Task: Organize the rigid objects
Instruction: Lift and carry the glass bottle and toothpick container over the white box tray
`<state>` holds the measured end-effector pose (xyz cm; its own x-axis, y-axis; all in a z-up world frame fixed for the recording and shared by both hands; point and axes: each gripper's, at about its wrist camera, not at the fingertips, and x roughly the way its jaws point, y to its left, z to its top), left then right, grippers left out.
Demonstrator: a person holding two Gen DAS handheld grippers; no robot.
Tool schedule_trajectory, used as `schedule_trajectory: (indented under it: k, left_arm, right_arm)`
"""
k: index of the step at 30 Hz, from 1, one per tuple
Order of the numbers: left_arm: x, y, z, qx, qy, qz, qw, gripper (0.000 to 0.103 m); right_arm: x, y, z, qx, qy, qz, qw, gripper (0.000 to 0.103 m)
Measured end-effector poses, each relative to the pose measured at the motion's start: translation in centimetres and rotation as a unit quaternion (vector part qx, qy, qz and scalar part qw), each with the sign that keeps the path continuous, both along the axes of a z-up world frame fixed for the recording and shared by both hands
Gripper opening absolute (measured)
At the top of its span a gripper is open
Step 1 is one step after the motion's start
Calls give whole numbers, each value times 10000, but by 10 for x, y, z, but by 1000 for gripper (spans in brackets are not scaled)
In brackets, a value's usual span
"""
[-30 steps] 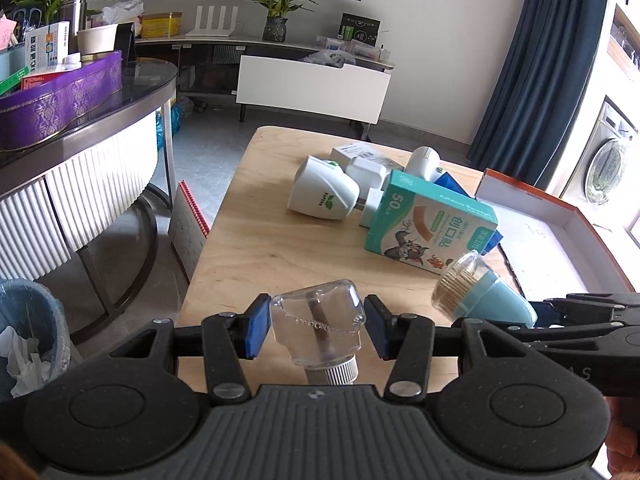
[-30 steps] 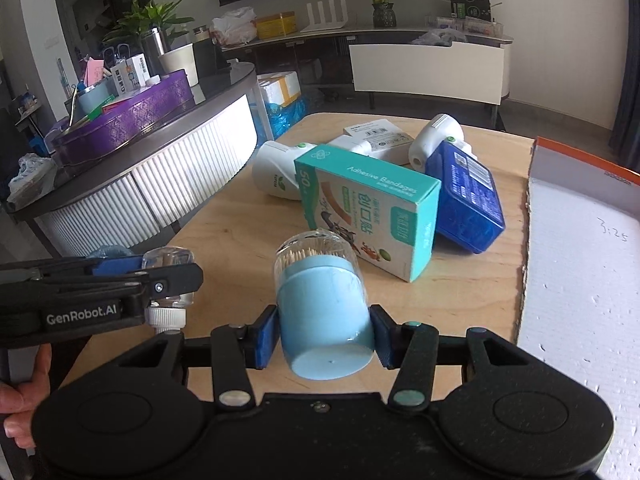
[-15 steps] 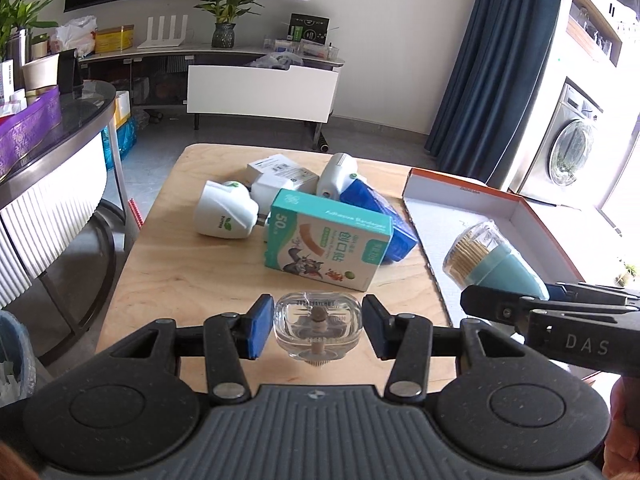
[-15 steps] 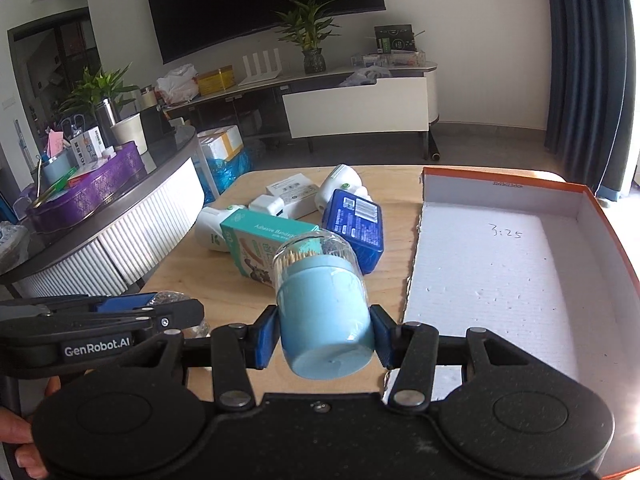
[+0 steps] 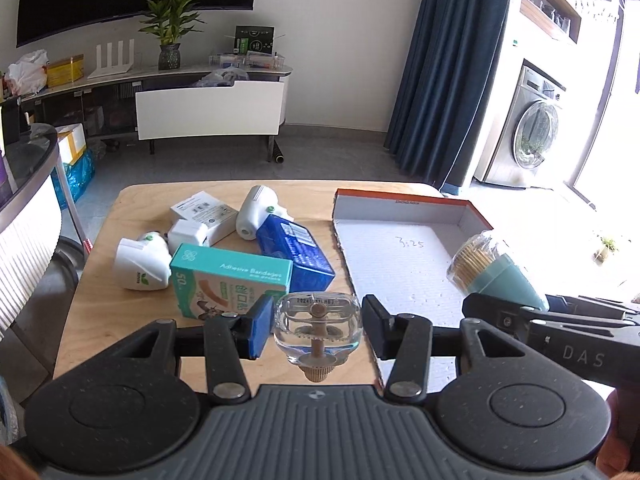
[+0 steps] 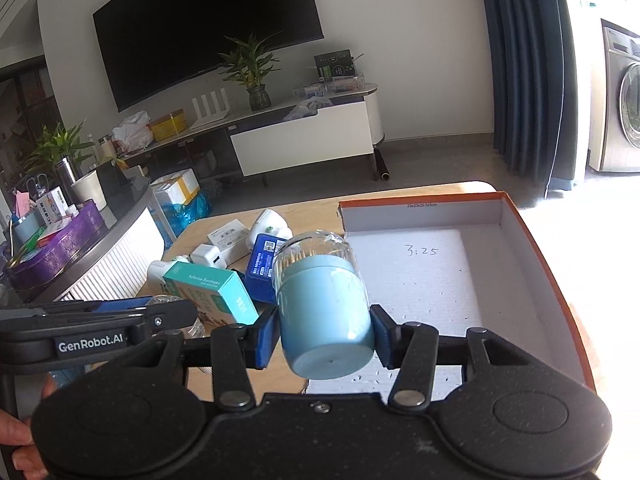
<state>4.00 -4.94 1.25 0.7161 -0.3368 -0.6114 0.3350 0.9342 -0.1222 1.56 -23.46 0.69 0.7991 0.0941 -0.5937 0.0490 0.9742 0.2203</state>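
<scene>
My left gripper [image 5: 318, 326] is shut on a clear glass bottle [image 5: 318, 330] and holds it above the table's near edge, beside the open orange-rimmed box [image 5: 404, 258]. My right gripper [image 6: 325, 330] is shut on a light blue toothpick jar [image 6: 322, 306] with a clear cap, held over the near left part of the box [image 6: 532, 248]. The jar also shows in the left wrist view [image 5: 494, 276]. On the wooden table [image 5: 120, 304] lie a teal bandage box [image 5: 230, 284], a blue box [image 5: 294, 256] and white items [image 5: 140, 264].
A curved white counter [image 6: 100, 264] with a purple tin stands to the left. A TV stand [image 5: 208, 112] and a plant are at the back wall. A washing machine [image 5: 528, 136] and a blue curtain are to the right.
Both grippers have risen and swung right with their loads. The toothpick jar is now over the box. The glass bottle now sits level between the left fingers.
</scene>
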Motion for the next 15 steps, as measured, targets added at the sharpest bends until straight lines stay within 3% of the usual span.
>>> schedule_trajectory:
  k: [15]
  left_arm:
    - [19,-64,7,21,-105,-498,9987,49]
  right_arm:
    - [-8,-52,15,-100,-319,-587,9977,59]
